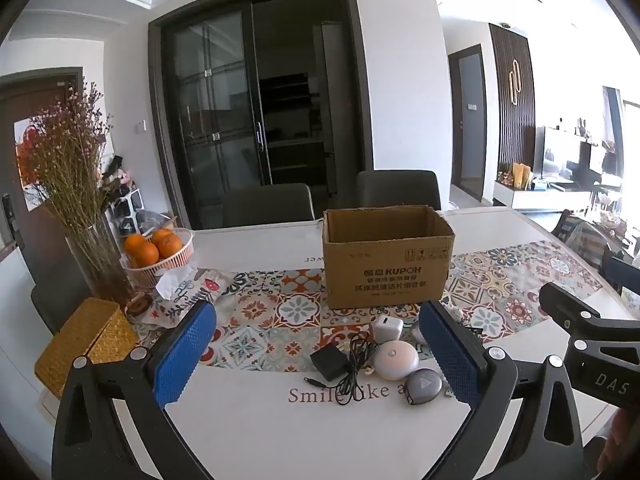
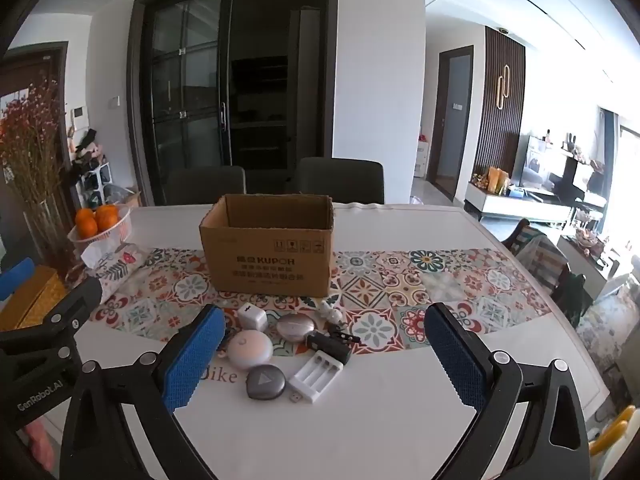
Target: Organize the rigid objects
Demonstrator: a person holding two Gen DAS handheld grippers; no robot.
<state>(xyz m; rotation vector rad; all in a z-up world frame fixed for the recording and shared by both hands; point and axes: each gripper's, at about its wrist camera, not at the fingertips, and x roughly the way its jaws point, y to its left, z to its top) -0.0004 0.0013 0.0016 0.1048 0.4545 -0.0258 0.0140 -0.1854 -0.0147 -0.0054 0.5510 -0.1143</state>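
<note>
An open cardboard box point(image 1: 386, 264) point(image 2: 272, 256) stands on the patterned runner. In front of it lies a cluster of small items: a black adapter with cable point(image 1: 330, 362), a white cube charger point(image 1: 386, 328) point(image 2: 252, 317), a round white disc point(image 1: 396, 359) point(image 2: 250, 349), a grey rounded device point(image 1: 424, 385) point(image 2: 265, 381), a silver oval case point(image 2: 296, 327), a white battery charger point(image 2: 316, 376) and a black part point(image 2: 330, 346). My left gripper point(image 1: 320, 354) is open above the table, short of the adapter. My right gripper point(image 2: 324, 354) is open too, short of the cluster.
At the left stand a vase of dried flowers point(image 1: 86, 240), a basket of oranges point(image 1: 160, 256), a tissue pouch point(image 1: 188, 292) and a woven yellow box point(image 1: 86, 344). Two dark chairs point(image 1: 272, 200) sit behind the white table point(image 1: 280, 432). The right gripper's body point(image 1: 592, 344) shows beside the left.
</note>
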